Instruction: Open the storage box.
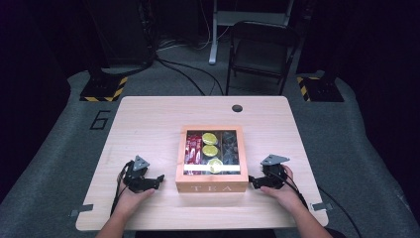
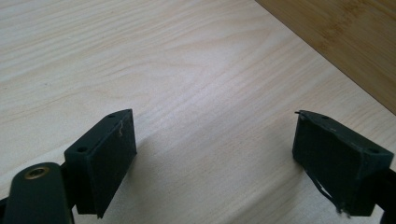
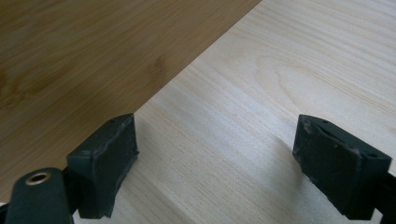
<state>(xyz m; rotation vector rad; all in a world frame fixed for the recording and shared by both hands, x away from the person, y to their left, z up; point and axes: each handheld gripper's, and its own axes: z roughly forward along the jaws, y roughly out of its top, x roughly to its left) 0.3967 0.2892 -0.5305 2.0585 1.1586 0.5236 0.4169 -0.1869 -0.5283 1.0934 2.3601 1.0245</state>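
Pale wood grain spreads across the table [image 1: 148, 124], where the left gripper [image 1: 159, 177] and right gripper [image 1: 251, 180] rest with jaws spread wide, holding nothing, one just off each side of a wooden tea box [image 1: 212, 187]. Marked TEA on its front, the box sits at the table's middle, its clear lid showing red packets [image 1: 192, 148], yellow-green rounds [image 1: 210, 150] and dark items. Each gripper view catches only the box's plain brown side [image 2: 345, 42] [image 3: 84, 51]. Beyond stands a folding chair [image 1: 260, 49].
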